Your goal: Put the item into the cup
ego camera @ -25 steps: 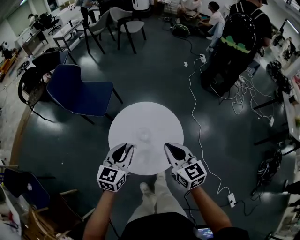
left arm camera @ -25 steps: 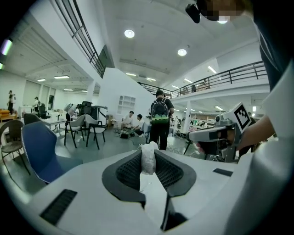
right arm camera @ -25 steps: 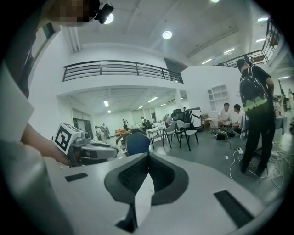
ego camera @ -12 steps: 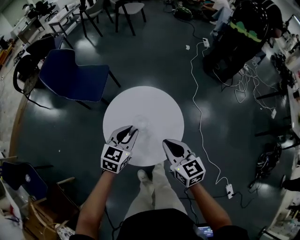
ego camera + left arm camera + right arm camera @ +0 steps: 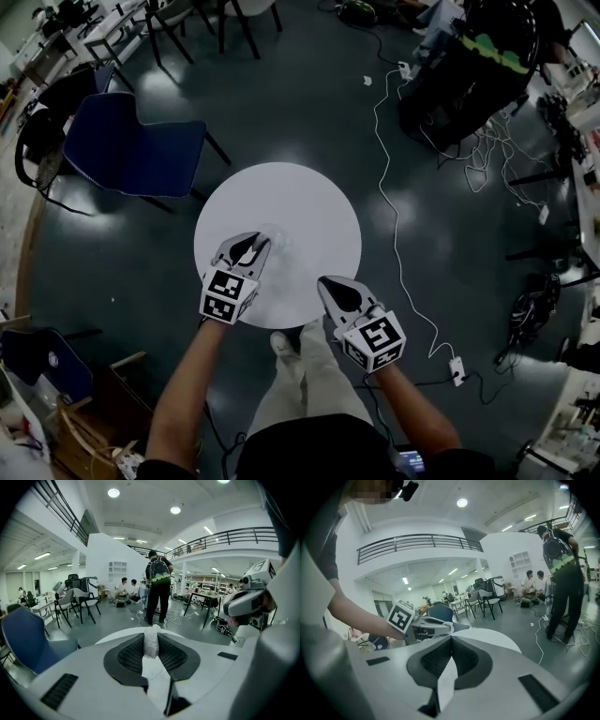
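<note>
A round white table [image 5: 319, 202] stands in front of me. A faint clear cup [image 5: 278, 240] rests near its middle. My left gripper [image 5: 253, 242] reaches over the table, its tips just left of the cup. It is shut on a small whitish item [image 5: 151, 641] that stands between the pads [image 5: 131, 653]. The right gripper view shows that item [image 5: 448, 627] at the left gripper's tip. My right gripper [image 5: 328, 285] hovers at the table's near edge, shut, with nothing between its pads [image 5: 461, 656].
A blue chair [image 5: 131, 150] stands left of the table. White cables [image 5: 394, 187] run over the dark floor on the right to a power strip [image 5: 457, 370]. A person with a backpack [image 5: 473, 66] stands at the far right. Cardboard boxes [image 5: 84, 431] sit at the near left.
My left gripper has moved forward over the table toward the cup, still holding the item. The right gripper has stayed near the table's front edge.
</note>
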Tool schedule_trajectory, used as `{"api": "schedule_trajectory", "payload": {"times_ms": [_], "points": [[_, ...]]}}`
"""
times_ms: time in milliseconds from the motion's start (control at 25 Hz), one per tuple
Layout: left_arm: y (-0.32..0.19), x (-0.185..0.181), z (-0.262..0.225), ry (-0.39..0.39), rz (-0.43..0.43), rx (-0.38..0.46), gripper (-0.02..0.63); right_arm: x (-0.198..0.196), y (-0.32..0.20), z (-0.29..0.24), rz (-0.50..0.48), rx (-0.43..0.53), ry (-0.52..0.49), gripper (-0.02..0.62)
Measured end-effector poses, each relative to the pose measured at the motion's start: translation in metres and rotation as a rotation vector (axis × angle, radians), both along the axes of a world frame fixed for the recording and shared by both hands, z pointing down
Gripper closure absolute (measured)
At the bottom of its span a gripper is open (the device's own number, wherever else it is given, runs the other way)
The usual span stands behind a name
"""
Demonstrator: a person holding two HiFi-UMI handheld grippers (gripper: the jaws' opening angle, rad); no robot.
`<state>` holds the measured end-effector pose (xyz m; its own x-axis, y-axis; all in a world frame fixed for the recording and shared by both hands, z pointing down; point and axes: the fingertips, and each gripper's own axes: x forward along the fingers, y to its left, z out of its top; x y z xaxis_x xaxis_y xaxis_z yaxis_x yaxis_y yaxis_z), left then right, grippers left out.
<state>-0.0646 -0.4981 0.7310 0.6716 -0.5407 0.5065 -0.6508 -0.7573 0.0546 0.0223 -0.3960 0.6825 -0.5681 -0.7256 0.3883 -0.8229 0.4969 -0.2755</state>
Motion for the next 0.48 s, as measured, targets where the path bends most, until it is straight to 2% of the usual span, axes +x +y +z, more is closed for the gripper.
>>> {"api": "schedule_trajectory", "payload": {"times_ms": [240,480], "points": [[-0.017,0.008,0.026,-0.05,-0.003,-0.007,0.521,0.005,-0.007,0.009,0.004,-0.014,-0.002,0.581],[-0.028,0.011,0.046,-0.082,-0.005,-0.031,0.449,0.002,-0.012,0.018,0.006,-0.028,-0.006,0.581]]}}
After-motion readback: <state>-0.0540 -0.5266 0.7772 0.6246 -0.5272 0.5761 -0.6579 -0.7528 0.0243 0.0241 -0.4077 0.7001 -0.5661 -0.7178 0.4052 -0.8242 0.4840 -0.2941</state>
